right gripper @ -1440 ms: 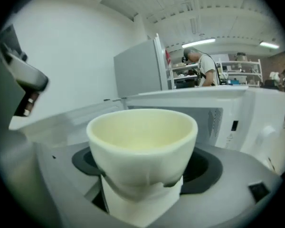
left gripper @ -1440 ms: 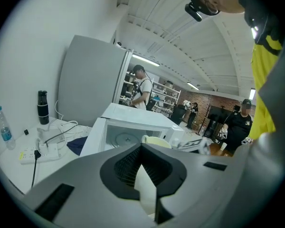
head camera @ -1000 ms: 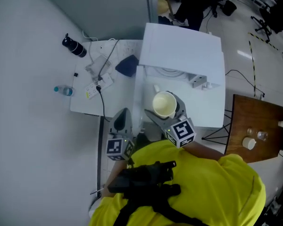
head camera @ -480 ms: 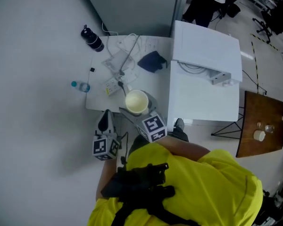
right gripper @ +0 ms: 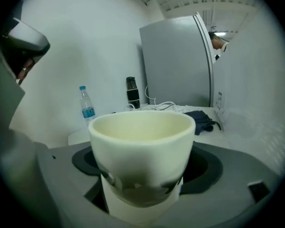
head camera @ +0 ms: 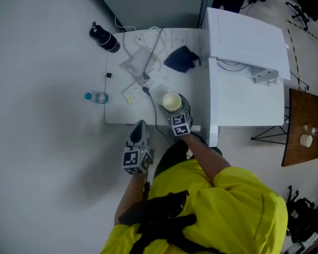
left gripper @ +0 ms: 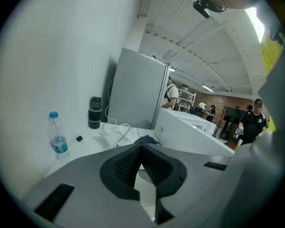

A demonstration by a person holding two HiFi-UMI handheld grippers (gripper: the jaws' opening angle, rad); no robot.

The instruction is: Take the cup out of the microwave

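The cream cup (head camera: 171, 101) is upright between the jaws of my right gripper (head camera: 176, 111), which is shut on it over the white table (head camera: 119, 112), just left of the white microwave (head camera: 249, 62). In the right gripper view the cup (right gripper: 142, 146) fills the middle, empty inside, and hides the fingertips of the right gripper (right gripper: 142, 182). My left gripper (head camera: 138, 134) hangs at the table's near edge, left of the cup. In its own view the left gripper (left gripper: 142, 148) has its ribbed pads touching, nothing between them.
On the table lie a water bottle (head camera: 97, 97), a black flask (head camera: 106, 39), a dark cloth (head camera: 181, 59) and a power strip with cables (head camera: 142, 75). A wooden side table (head camera: 307, 134) with small items stands at the right. A grey panel (right gripper: 178, 65) rises behind the table.
My right gripper has carried the cup leftward, from in front of the microwave to over the table. The left gripper has stayed shut near the table's front edge.
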